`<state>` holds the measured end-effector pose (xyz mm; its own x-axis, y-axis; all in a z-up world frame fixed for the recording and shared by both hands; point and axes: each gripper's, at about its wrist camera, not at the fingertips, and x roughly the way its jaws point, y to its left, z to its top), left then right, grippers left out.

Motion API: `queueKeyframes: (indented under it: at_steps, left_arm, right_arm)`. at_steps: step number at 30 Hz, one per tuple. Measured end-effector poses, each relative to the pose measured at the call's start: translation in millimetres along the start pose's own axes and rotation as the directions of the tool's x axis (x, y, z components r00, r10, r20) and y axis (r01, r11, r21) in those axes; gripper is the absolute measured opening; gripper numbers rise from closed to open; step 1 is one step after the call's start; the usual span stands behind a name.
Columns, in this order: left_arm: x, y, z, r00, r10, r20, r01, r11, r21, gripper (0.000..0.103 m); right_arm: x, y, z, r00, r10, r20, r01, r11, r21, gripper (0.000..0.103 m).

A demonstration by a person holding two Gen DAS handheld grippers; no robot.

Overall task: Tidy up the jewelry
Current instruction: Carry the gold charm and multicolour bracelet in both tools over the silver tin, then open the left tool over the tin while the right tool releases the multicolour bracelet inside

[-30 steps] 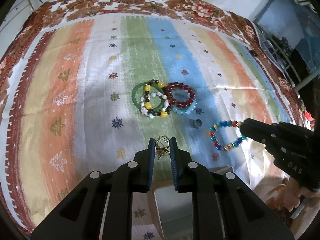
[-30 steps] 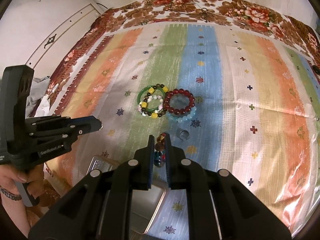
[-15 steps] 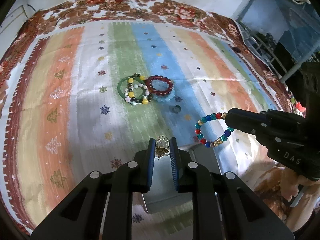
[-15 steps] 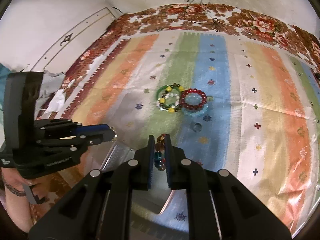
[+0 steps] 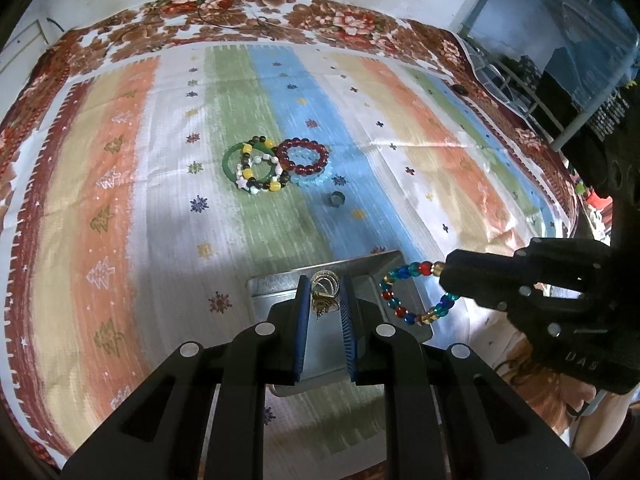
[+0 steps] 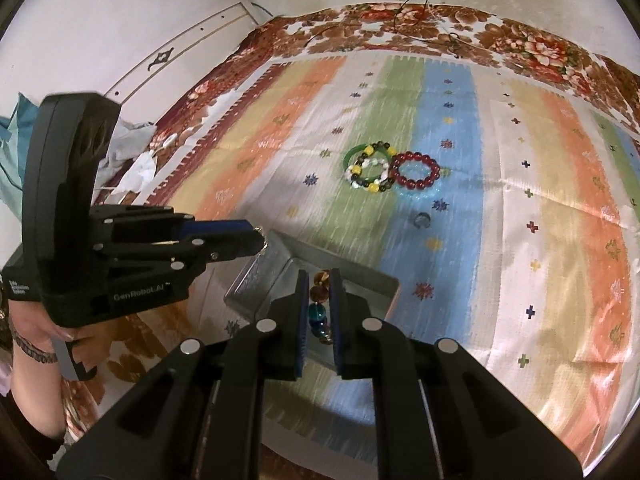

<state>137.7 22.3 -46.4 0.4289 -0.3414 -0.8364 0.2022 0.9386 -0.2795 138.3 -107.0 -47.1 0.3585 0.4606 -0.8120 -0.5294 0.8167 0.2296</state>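
My left gripper [image 5: 324, 280] is shut on a small gold trinket [image 5: 325, 294], held over an open metal tin [image 5: 276, 294]. My right gripper [image 6: 319, 274] is shut on a bracelet of blue, red and amber beads [image 6: 318, 300], also above the tin [image 6: 372, 280]. In the left wrist view the beaded bracelet [image 5: 394, 300] hangs as a loop from the right gripper [image 5: 446, 276] beside the tin's right edge. The left gripper [image 6: 260, 236] shows at the left of the right wrist view.
A pile of bracelets [image 5: 276, 164] lies mid-cloth: a green bangle, a yellow-and-white beaded one, a dark red one over a pale blue one. A small dark ring [image 5: 337, 199] lies between the pile and the tin. A person's hand [image 6: 36, 332] grips the left tool.
Both grippers have drawn back from the pile toward the near edge of the cloth, each still holding its piece. The tin has come into view beneath them.
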Motion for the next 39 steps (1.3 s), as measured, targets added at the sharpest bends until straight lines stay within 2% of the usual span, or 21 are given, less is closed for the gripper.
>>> queueKeyframes:
  at_steps: [11,13,14,15,16,27,31,35,39]
  left_arm:
    - [4,-3,-1,1.000,0.026,-0.012,-0.026,1.000,0.002,0.015]
    - [6,-2,-1,0.999,0.028,-0.018,-0.028,1.000,-0.005,0.024]
    - [6,-1,-1,0.999,0.028,-0.016,-0.028,1.000,-0.006,0.026]
    - [6,0,-1,0.999,0.030,-0.014,-0.030,1.000,-0.009,0.026]
    - [6,1,0,0.999,0.030,-0.012,-0.030,0.999,-0.014,0.026]
    - [11,21,15,0.998,0.054,-0.018,-0.055,0.996,-0.067,0.026]
    - [19,24,25,0.997,0.068,-0.033,-0.070,0.996,-0.060,0.026]
    - [26,27,32,0.994,0.094,-0.054,-0.096,0.994,-0.048,0.026]
    - [24,30,35,0.993,0.104,-0.051,-0.106,0.993,-0.042,0.026]
  right_arm:
    - [7,1,-1,1.000,-0.005,-0.023,0.005,1.000,-0.006,0.012]
    - [10,-1,0,0.999,-0.020,-0.029,0.020,1.000,0.001,0.021]
    - [11,-3,0,0.999,-0.022,-0.027,0.022,1.000,0.010,0.033]
    - [10,-5,0,0.999,-0.025,-0.024,0.025,1.000,0.017,0.041]
    - [10,-7,1,0.999,-0.030,-0.021,0.030,0.999,0.021,0.042]
    - [17,-29,10,0.999,-0.047,-0.021,0.049,0.996,0.074,0.042]
    - [25,-36,18,0.998,-0.056,-0.033,0.059,0.994,0.093,0.042]
    - [31,-45,24,0.999,-0.030,-0.037,0.035,0.991,0.131,0.042]
    - [36,-51,31,0.998,-0.054,-0.043,0.060,0.988,0.141,0.042]
